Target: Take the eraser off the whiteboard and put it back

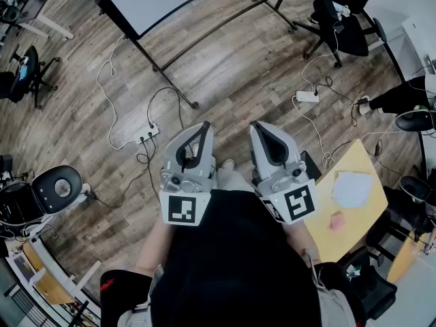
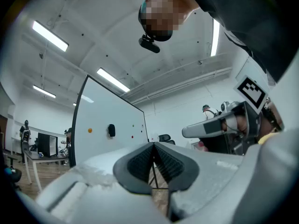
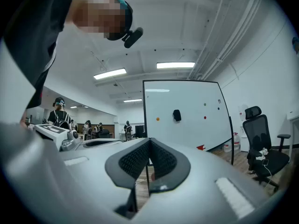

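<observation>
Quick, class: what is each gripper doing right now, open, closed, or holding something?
Left gripper: closed, holding nothing.
Right gripper: closed, holding nothing; the eraser sits on the whiteboard.

The room has a wood-plank floor [image 1: 231, 67], white walls [image 3: 275, 69] and a white ceiling with pipes running along it, lit by long strip lights [image 3: 175, 65]. A whiteboard [image 3: 191, 101] stands on a dark frame. A black office chair [image 1: 344, 26] stands near the wall to its right. A white power strip [image 1: 148, 135] lies on the floor with cables trailing across the planks. A small yellow-wood tabletop [image 1: 359, 161] sits at the right and carries a sheet of paper [image 1: 352, 189].
</observation>
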`<state>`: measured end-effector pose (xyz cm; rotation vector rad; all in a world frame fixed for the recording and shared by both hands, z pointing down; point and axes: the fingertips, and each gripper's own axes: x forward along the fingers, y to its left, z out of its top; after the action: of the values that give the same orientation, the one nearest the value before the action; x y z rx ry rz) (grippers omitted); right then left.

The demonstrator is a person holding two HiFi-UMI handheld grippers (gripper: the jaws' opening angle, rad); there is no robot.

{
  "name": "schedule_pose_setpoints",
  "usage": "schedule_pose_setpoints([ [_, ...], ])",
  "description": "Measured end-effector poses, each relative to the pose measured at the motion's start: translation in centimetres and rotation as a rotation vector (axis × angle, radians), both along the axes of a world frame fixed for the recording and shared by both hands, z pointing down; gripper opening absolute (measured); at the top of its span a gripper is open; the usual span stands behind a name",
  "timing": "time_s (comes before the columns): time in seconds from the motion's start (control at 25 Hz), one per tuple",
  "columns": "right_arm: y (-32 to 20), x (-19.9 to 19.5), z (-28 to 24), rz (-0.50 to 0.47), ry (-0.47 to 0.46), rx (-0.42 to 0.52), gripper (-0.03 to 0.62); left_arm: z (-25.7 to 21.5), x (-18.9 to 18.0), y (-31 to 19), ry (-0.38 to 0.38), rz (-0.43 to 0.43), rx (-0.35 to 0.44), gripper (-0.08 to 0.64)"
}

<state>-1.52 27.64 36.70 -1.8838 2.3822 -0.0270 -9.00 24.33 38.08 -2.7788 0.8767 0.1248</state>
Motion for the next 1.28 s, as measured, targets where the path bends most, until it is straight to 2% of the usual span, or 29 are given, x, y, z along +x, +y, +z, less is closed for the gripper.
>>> schedule_pose_setpoints([
  [0.16, 2.0, 0.0, -0.2, 0.005, 0.014, 0.01, 0.0, 0.3, -0.3, 1.7, 0.005, -0.016, -0.01, 0.002],
  [0.56, 4.5, 0.8, -0.9, 0.01, 0.019, 0.038, 0.0, -0.9, 1.9, 4.2, 0.009, 0.016, 0.04, 0.002],
  [0.96, 5.3, 1.9, -1.1, 0.002, 0.028, 0.043, 0.002, -1.3, 2.7, 4.3, 0.009, -0.011, 0.056, 0.002],
  [1.28, 5.2, 4.3, -1.1, 0.033, 0.01, 0.033, 0.002, -1.4, 4.7, 4.0, 0.009, 0.009, 0.045, 0.002],
])
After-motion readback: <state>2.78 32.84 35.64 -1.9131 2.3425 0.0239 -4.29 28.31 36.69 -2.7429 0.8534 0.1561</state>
